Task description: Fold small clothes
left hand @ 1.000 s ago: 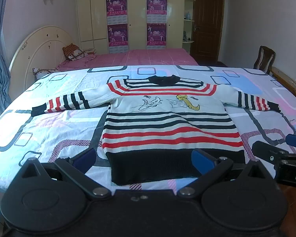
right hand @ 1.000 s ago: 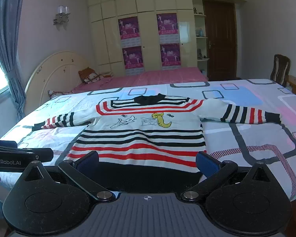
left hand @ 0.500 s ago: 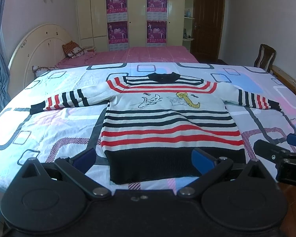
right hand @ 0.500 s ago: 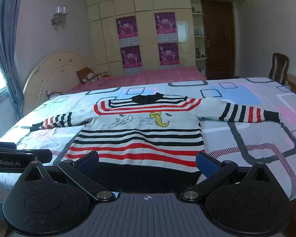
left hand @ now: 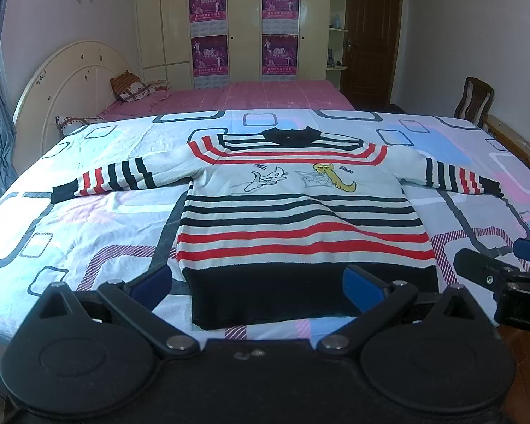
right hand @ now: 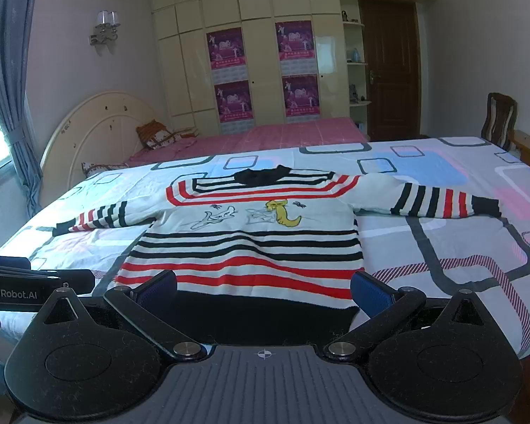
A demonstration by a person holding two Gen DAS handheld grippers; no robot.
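A small striped sweater (left hand: 300, 208) (right hand: 243, 243) lies flat on the bed, front up, both sleeves spread wide and its black hem nearest me. It is white with black and red stripes and two cartoon figures on the chest. My left gripper (left hand: 256, 284) hovers open above the hem, holding nothing. My right gripper (right hand: 263, 288) is open too, just short of the hem. The right gripper's tip (left hand: 491, 274) shows at the right edge of the left wrist view; the left gripper's tip (right hand: 39, 282) shows at the left edge of the right wrist view.
The sweater rests on a patterned white bedsheet (left hand: 88, 219) covering a wide bed. Behind it is a pink bed (left hand: 251, 97) with a cream headboard (left hand: 70, 81) and pillows. A wooden chair (left hand: 475, 100) stands at the far right, cupboards and a door beyond.
Both views have shifted slightly; the sweater sits a little lower in the right wrist frame. Both grippers stay open and the sweater has not been touched.
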